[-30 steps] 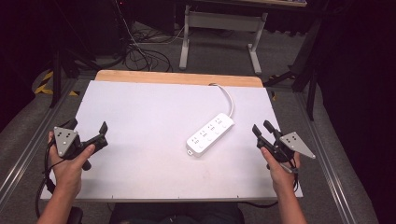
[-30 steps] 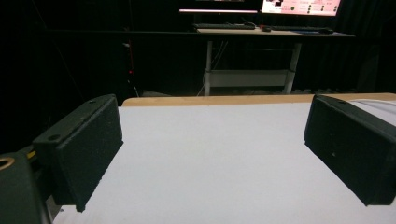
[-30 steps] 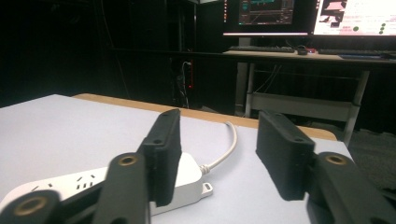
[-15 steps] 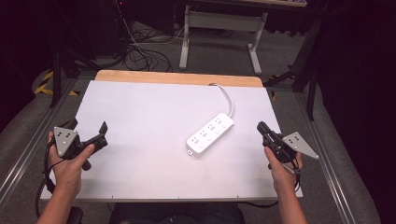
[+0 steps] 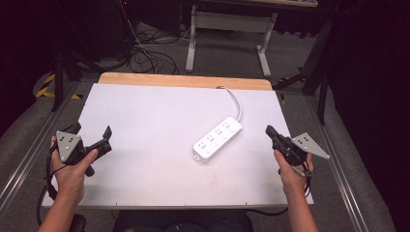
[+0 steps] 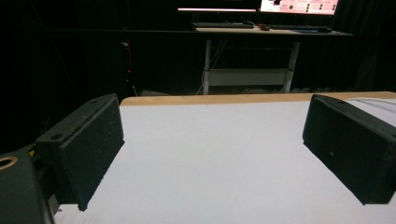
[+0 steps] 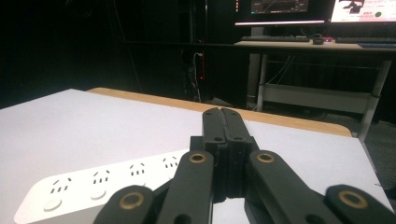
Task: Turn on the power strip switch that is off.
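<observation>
We are seeing our right gripper (image 5: 269, 130) hiding one end of the power strip (image 7: 93, 184) just beside it. Its jaws have just been closing on nothing and are pressing together; our left gripper (image 5: 92, 134) is holding spread, well apart.

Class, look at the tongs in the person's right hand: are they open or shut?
Shut. The right tongs show both black jaws pressed flat together with nothing between them, having just closed, beside the white power strip.

A white board (image 5: 145, 125) covers the table, with a strip of bare wood (image 5: 183, 80) along its far edge. Beyond it stands a desk with pale metal legs (image 5: 193, 36), and dark cables (image 5: 145, 58) lie tangled on the grey floor. Lit monitors (image 7: 299, 9) glow on the desk.
</observation>
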`<state>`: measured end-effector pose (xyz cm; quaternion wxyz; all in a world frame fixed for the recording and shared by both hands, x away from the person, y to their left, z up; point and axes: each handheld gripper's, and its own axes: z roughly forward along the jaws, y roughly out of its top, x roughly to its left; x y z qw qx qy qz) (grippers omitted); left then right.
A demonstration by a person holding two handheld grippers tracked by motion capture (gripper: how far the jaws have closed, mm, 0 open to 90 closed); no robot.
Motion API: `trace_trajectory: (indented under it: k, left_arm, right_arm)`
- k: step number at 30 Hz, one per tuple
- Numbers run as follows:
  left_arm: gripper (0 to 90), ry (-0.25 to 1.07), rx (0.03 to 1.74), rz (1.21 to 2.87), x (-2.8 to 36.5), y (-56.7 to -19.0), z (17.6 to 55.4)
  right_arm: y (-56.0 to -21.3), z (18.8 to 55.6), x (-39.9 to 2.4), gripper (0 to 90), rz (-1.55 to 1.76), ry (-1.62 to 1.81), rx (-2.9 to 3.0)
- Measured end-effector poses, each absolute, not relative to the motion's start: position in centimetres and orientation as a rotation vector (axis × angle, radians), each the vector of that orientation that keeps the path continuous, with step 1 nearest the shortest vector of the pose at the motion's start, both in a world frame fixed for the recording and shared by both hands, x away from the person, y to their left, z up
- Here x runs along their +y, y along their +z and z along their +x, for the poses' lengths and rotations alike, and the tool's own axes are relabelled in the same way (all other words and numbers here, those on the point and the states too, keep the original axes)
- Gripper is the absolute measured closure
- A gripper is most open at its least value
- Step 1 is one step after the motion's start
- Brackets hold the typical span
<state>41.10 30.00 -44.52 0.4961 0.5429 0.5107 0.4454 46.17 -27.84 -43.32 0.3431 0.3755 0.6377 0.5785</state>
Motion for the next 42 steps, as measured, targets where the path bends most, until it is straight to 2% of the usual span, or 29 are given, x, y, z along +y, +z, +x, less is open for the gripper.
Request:
trace_trajectory:
  k: [24,42]
  left_arm:
    - [6.1,1.081,1.243,1.323,30.3,-44.6,40.6]
    - [6.1,1.078,1.238,1.354,30.3,-44.8,40.6]
  right_arm:
    - [-42.9,47.9,-23.8,90.0,0.872,1.494,1.834]
    - [-44.3,49.3,-19.3,90.0,0.776,1.453,2.054]
